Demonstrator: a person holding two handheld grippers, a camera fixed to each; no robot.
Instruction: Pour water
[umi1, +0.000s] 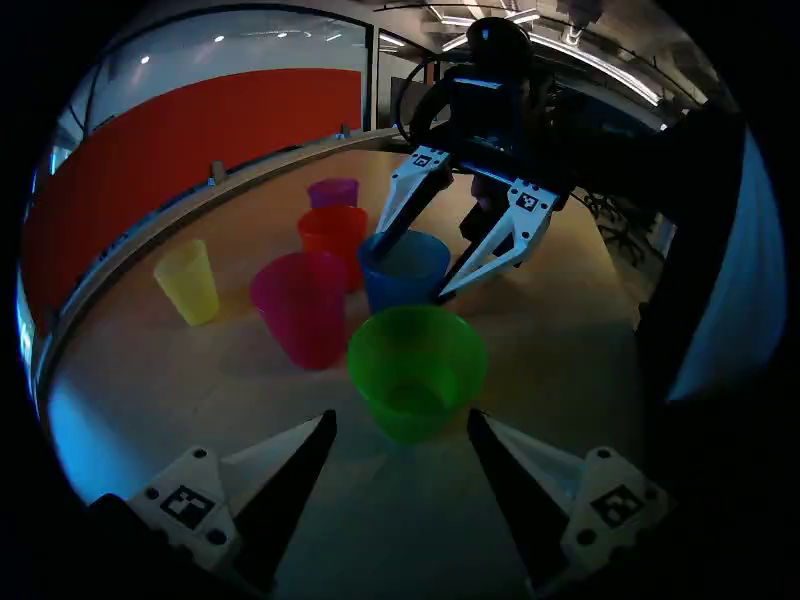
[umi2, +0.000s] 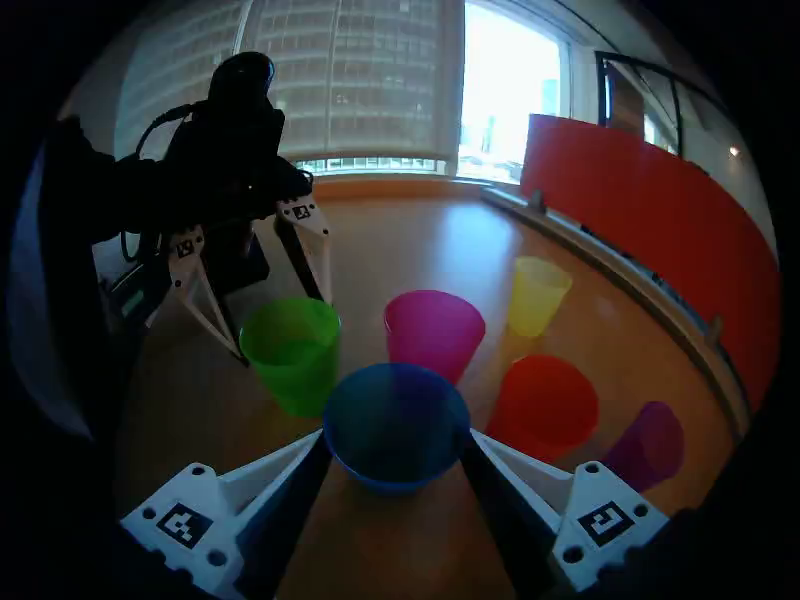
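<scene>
Obs, standing at the table (umi1: 570, 340): six plastic cups clustered on the wood. The two grippers face each other across the cluster.

Left gripper (umi1: 400, 413): fingers wide, one on either side of the green cup (umi1: 418, 370) at lower centre of the left gripper view, with a gap showing on both sides. Not gripping.

Right gripper (umi2: 395, 434): fingers straddle the blue cup (umi2: 396, 425) at bottom centre of the right gripper view, tips close against its walls. Cannot tell whether they press. Cannot tell whether either cup holds water.

Risks, my judgement:
- The blue cup stands just beside the green one, with the pink cup (umi1: 300, 305) and red cup (umi1: 335, 240) near its other side. A lift or tilt that swings sideways could clip a neighbour and topple it
- The cup walls look thin, so a hard squeeze may buckle the blue cup and slop water over the rim, while a light one lets it slip during the tilt
- The green cup is unheld for now, and a stream or a rim striking it off-centre could tip it
- The grippers are close, so fingers may collide over the cups

Yellow cup (umi1: 187, 280) and purple cup (umi1: 333, 192) stand clear of the action
</scene>
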